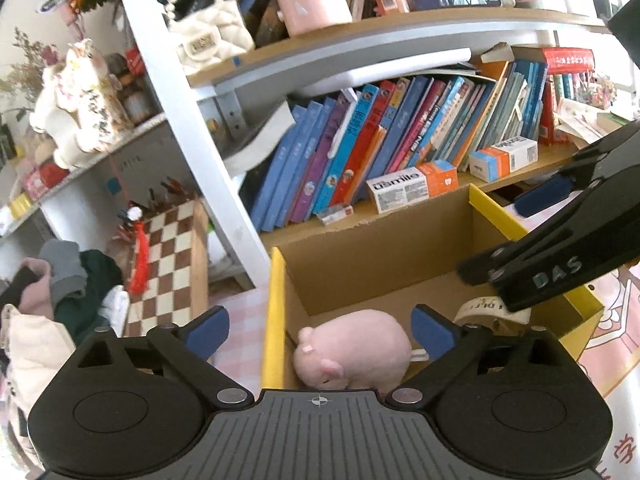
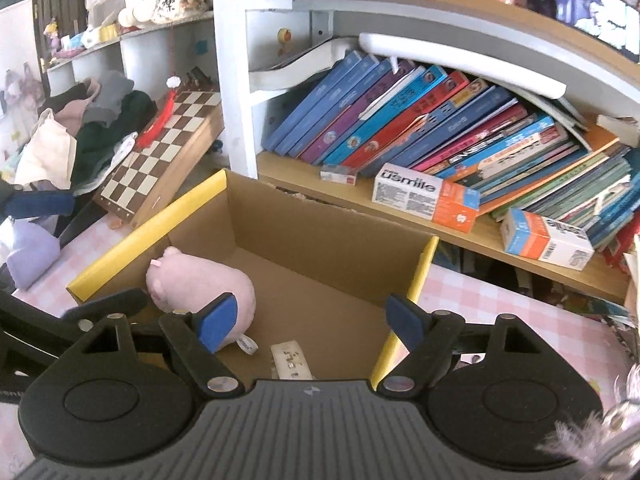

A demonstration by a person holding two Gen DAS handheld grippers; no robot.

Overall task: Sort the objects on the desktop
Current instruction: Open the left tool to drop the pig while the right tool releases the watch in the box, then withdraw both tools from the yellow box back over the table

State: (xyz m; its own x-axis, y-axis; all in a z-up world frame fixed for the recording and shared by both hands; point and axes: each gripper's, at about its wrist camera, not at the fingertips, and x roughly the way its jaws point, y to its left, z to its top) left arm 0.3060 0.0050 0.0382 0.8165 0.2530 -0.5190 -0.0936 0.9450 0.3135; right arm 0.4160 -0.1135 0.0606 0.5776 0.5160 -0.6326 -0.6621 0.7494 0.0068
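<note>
An open cardboard box with yellow flaps (image 1: 276, 312) (image 2: 416, 280) sits on a pink checked tabletop. A pink plush pig (image 1: 356, 348) (image 2: 192, 284) lies inside it at the near left corner. A roll of tape (image 1: 488, 312) (image 2: 292, 362) also lies in the box. My left gripper (image 1: 320, 332) is open and empty, hovering over the box above the pig. My right gripper (image 2: 312, 320) is open and empty over the box; it shows from the side in the left wrist view (image 1: 508, 236), just above the tape roll.
A bookshelf with slanted books (image 2: 400, 128) and toothpaste boxes (image 2: 424, 196) stands behind the box. A chessboard (image 2: 160, 152) leans at the left beside a heap of clothes (image 2: 80, 128). A purple object (image 2: 28, 256) lies on the table at left.
</note>
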